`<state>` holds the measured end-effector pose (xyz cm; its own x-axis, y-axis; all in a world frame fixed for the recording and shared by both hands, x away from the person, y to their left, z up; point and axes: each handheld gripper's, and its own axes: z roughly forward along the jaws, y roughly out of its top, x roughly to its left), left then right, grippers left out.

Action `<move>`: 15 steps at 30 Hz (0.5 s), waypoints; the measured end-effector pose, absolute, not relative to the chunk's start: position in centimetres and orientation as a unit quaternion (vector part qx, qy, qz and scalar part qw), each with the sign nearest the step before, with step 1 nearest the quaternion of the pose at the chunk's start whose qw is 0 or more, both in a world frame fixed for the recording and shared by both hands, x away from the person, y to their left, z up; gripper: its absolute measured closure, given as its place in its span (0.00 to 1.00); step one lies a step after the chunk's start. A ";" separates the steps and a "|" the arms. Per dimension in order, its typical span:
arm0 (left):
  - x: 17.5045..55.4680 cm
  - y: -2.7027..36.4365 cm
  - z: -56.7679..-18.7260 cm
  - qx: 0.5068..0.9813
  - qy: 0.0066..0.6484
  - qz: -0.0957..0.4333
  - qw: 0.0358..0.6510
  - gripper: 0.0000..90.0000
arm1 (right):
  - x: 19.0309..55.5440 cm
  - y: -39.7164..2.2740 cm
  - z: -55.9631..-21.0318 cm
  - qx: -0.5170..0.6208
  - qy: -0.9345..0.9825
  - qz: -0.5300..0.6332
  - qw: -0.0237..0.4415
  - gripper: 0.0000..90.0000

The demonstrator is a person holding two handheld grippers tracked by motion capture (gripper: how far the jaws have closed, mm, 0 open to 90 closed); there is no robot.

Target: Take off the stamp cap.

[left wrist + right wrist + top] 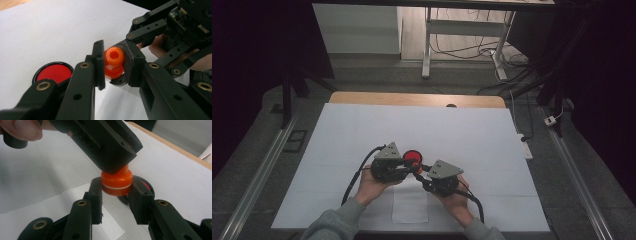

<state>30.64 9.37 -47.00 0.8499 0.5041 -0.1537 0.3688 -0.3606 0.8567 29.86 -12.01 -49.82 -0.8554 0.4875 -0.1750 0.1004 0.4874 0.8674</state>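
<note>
A small orange two-part piece (114, 57), with a hole in its top and a pale seam around its middle, is held just above the white sheet. My left gripper (114, 62) is shut on its upper part. My right gripper (117, 191) is shut on its lower part (116, 185). In the high view both grippers meet at the orange piece (416, 169), left gripper (404, 166) and right gripper (422, 176) tip to tip. A red disc with a black rim (412, 156) lies flat on the sheet just behind them.
A large white sheet (362, 135) covers the wooden table (362, 98). A smaller slip of paper (410, 206) lies at the near edge between the forearms. Desk legs and cables stand on the floor beyond the table.
</note>
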 end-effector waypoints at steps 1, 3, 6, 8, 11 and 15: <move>30.6 9.4 -47.0 0.822 0.265 0.067 0.500 0.81 | 29.9 -12.0 -49.8 0.174 0.838 0.476 0.203 0.72; 30.7 9.4 -47.0 0.820 0.266 0.066 0.502 0.81 | 29.9 -12.1 -49.8 0.173 0.838 0.477 0.203 0.72; 30.6 9.4 -47.0 0.821 0.265 0.069 0.502 0.81 | 29.9 -12.1 -49.8 0.173 0.837 0.479 0.201 0.72; 30.5 9.3 -47.1 0.820 0.266 0.071 0.502 0.81 | 29.9 -12.1 -49.9 0.175 0.836 0.480 0.201 0.72; 30.5 9.3 -47.1 0.820 0.266 0.071 0.502 0.81 | 29.9 -12.2 -50.0 0.176 0.835 0.482 0.198 0.72; 30.6 9.4 -47.1 0.820 0.266 0.069 0.502 0.81 | 29.9 -12.2 -50.0 0.180 0.833 0.485 0.194 0.72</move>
